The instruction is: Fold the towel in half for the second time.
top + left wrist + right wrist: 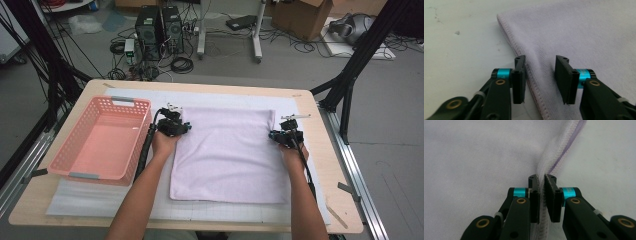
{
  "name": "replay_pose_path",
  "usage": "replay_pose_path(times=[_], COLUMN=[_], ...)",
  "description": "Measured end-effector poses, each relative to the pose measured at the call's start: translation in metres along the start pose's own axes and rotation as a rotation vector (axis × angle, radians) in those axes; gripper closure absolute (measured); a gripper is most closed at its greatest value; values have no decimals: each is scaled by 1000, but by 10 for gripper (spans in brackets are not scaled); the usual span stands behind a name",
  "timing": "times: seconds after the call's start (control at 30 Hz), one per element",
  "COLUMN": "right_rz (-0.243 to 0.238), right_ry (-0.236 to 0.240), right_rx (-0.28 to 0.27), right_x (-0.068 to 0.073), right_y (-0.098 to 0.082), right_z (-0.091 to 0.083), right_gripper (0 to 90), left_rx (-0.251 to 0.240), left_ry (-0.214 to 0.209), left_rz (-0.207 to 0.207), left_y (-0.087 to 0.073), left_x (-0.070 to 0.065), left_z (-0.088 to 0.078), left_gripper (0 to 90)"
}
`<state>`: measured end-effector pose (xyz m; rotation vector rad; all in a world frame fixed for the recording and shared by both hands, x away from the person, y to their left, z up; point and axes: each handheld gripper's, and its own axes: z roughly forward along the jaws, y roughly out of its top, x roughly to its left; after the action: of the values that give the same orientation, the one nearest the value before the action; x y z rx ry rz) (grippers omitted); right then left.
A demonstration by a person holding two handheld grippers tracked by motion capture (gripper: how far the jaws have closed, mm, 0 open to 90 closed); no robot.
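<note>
Clamped on the hem, the right gripper (541, 195) has its two black jaws pressed together with the stitched edge of the pale lilac terry towel (474, 157) pinched up between the pads, the cloth rising in a ridge just beyond them. Across the cloth, the left gripper (540, 77) stands astride the towel's (586, 30) opposite side hem; its jaws are apart, with a gap on either side of the stitched edge, so the pads are not pressing on the fabric.

From the high view, both forearms come in from the near edge of the light wooden table (330, 165), and each hand sits at one side of the towel (225, 155): the left gripper (175, 125) at the left edge near the far corner, the right gripper (286, 135) at the right edge, also toward the far end. The towel lies flat and roughly square on a white gridded mat (100, 200) that covers most of the tabletop, its near edge well short of the table's front.

Left of the left gripper stands a pink perforated plastic basket (80, 150) with grey handle grips, just beside the towel and not touching it.

Beyond the table, on the grey floor, are black computer towers (160, 30) amid tangled cables, and a brown cardboard box (302, 17) farther right.
</note>
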<state>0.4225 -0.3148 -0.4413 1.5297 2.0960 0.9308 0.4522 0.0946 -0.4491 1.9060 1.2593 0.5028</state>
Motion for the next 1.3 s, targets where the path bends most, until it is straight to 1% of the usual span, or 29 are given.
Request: replay_pose_path(times=[0.03, 0.07, 0.13, 0.23, 0.3, 0.33, 0.37, 0.47, 0.53, 0.63, 0.67, 0.7, 0.77, 0.83, 0.9, 0.93, 1.03, 1.1, 1.13, 1.2, 1.23, 1.3], right_rz=[4, 10, 10, 19, 19, 25, 17, 39, 58, 70, 77, 78, 78, 68, 49, 39, 31, 26, 20, 3, 0, 2], right_ry=[2, 6, 6, 14, 15, 14, 3, -3, -1, 12, 23, 30, 50, 56, 63, 62, 75, 84, 89, 90, 95, 109], right_rx=[1, -1, -3, -1, -5, -8, -12, -46, -65, -85, -94, -101, -113, -117, -124, -128, -142, -147, -146, -166, -166, -171], right_x=[0, 0, -1, -2, -2, -3, -4, -7, -8, -8, -8, -9, -9, -8, -7, -7, -5, -4, -3, -1, 0, 0], right_y=[0, 0, 0, 0, 0, 0, 0, 1, 1, 1, 1, 2, 3, 3, 4, 4, 5, 5, 4, 0, -3, -9], right_z=[0, 0, 0, 0, 0, -1, -1, -3, -4, -7, -9, -12, -17, -22, -30, -33, -48, -55, -59, -66, -70, -74], right_gripper=[829, 830, 832, 838, 844, 846, 849, 851, 852, 852, 852, 852, 851, 851, 851, 851, 851, 850, 850, 850, 849, 849], left_rx=[0, 3, 6, 10, 3, -7, -21, -79, -90, -100, -104, -112, -121, -127, -133, -137, -141, -139, -147, -161, -163, -152], left_ry=[-28, -32, -31, -48, -49, -48, -46, -47, -49, -76, -85, -93, -106, -116, -125, -127, -146, -155, -157, -181, -186, -193], left_rz=[-21, -47, -61, -114, -146, -154, -155, -182, -187, -201, -201, -207, -204, -204, -199, -193, -178, -157, -152, -165, -163, -140], left_y=[0, 0, 1, 1, 2, 3, 5, 10, 11, 12, 12, 13, 15, 17, 19, 20, 22, 23, 22, 18, 15, 9], left_x=[1, 0, 0, 3, 4, 4, 4, 5, 5, 6, 7, 6, 6, 6, 6, 5, 2, -1, -2, -3, -4, -5], left_z=[0, 0, 1, 0, -1, -1, -3, -9, -12, -16, -18, -20, -26, -32, -39, -42, -54, -61, -65, -73, -75, -80], left_gripper=[735, 826, 833, 839, 842, 843, 844, 846, 846, 845, 845, 844, 844, 844, 844, 844, 844, 843, 843, 843, 843, 842])
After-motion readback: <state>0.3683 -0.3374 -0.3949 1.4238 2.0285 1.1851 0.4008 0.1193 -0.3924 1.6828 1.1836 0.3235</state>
